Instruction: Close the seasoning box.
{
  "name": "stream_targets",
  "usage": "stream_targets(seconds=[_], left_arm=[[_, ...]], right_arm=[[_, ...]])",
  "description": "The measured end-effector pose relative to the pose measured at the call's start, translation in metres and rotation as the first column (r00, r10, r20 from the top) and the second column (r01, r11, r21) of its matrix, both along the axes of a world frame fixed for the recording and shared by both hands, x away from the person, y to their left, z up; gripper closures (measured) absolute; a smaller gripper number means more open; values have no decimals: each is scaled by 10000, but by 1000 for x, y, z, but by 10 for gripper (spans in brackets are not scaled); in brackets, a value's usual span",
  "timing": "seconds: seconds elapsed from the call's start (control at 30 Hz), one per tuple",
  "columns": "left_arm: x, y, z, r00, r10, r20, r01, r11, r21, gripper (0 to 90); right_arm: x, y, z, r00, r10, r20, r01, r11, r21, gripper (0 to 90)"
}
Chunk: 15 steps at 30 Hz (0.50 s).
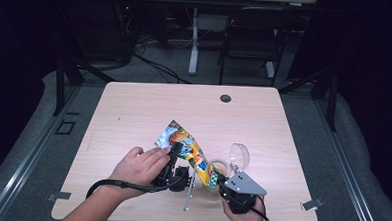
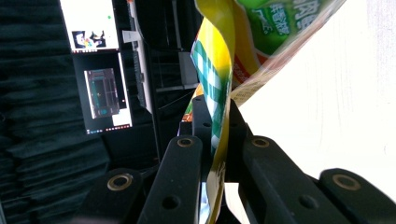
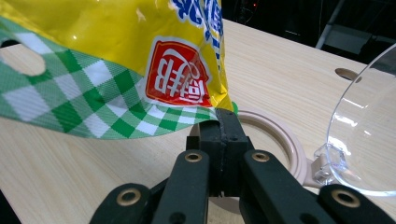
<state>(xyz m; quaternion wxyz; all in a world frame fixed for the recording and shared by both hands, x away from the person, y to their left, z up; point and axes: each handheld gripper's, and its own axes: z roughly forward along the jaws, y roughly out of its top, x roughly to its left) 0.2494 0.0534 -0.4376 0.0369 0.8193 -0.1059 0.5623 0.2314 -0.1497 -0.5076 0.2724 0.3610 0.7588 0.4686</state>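
Observation:
A yellow snack bag [image 1: 189, 151] with green check trim and a red label is held up over the near middle of the table, stretched between both grippers. My left gripper [image 1: 174, 150] is shut on its upper part; in the left gripper view its jaws clamp the bag's edge [image 2: 217, 126]. My right gripper [image 1: 221, 180] is shut on the lower end, pinching the checked corner [image 3: 205, 115] between its fingertips [image 3: 223, 128]. A round beige container [image 3: 285, 140] with its clear hinged lid [image 1: 239, 155] standing open sits on the table [image 1: 134, 113] just behind the right gripper.
A light wooden table with a cable hole [image 1: 225, 98] at the back middle. A metal stand leg [image 1: 189, 190] rises near the front edge between the hands. Behind the table are a black chair [image 1: 252, 38] and a desk leg. Monitors [image 2: 100, 70] glow in the left gripper view.

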Motion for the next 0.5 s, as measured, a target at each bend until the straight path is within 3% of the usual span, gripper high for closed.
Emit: stream_targets(seconds=[0.5], left_arm=[[1, 8, -6, 9989, 227, -418, -256, 9971, -716, 882]], right_arm=[[0, -1, 2, 9999, -72, 116, 70, 9999, 153, 900]])
